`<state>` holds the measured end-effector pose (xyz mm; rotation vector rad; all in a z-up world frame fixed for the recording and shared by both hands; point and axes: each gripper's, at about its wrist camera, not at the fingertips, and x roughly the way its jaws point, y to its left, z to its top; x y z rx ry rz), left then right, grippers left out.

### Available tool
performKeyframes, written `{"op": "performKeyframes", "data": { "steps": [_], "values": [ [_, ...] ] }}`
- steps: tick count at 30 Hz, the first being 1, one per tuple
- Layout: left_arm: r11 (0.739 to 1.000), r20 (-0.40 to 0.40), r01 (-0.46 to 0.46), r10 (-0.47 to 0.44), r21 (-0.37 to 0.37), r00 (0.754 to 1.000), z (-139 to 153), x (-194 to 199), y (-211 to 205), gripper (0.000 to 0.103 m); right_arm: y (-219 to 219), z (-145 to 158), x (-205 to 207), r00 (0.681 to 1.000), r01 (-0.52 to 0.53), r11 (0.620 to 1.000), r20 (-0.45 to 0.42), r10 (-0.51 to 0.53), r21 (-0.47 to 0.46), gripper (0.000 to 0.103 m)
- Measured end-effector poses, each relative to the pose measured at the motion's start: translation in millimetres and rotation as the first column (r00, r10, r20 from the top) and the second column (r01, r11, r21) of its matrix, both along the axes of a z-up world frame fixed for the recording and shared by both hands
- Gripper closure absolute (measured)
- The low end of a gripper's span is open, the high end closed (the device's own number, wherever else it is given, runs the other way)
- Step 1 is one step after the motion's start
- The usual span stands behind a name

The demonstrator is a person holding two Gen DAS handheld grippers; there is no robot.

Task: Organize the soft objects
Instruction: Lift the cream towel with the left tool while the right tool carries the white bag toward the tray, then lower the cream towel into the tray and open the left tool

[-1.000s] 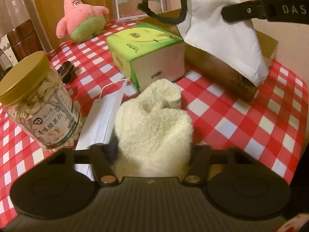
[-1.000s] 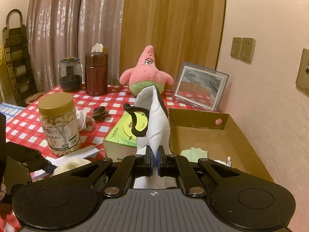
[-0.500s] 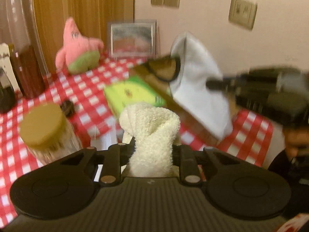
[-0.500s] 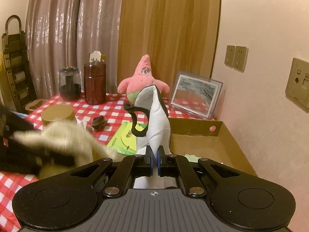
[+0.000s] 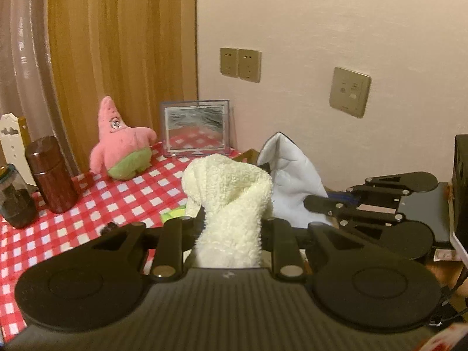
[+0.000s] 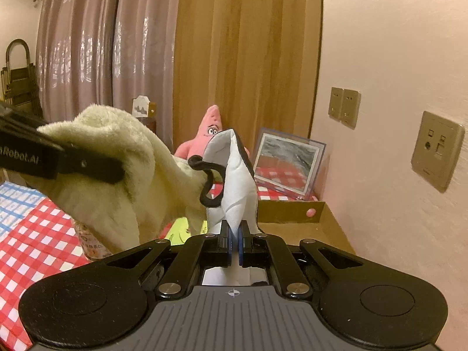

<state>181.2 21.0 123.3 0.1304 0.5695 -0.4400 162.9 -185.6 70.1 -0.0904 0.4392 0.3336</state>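
Observation:
My left gripper (image 5: 231,228) is shut on a cream fluffy towel (image 5: 231,199) and holds it up in the air above the red checked table (image 5: 87,213). The towel also shows at the left of the right wrist view (image 6: 117,181). My right gripper (image 6: 235,238) is shut on a white padded mask with a black strap (image 6: 234,175), held upright above the open cardboard box (image 6: 292,209). The mask shows in the left wrist view (image 5: 292,181), just right of the towel. A pink starfish plush (image 5: 120,146) sits at the back of the table.
A framed picture (image 5: 196,128) leans on the wall behind the box. A brown canister (image 5: 51,175) and a dark glass jar (image 5: 14,199) stand at the left. A green tissue pack (image 6: 184,231) and a nut jar (image 6: 90,245) lie below the towel.
My left gripper has lifted the towel off the table and carried it up and to the right, close beside the mask. My right gripper has risen a little with the mask.

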Motion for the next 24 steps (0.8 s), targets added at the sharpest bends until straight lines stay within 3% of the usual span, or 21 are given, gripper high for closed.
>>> {"op": "performKeyframes", "data": {
  "steps": [13,24],
  "values": [
    [0.998,-0.037,0.021,-0.023,-0.052,0.999,-12,7,-46,0.082,-49,10,4,0.997,0.073,0.997,-0.019,-0.074,-0.031,0.099],
    [0.996,-0.053,0.024,-0.029,-0.088,0.998,-21,60,-98,0.082,-90,-3,50,0.992,0.110,0.991,-0.061,-0.114,-0.072,0.099]
  ]
}}
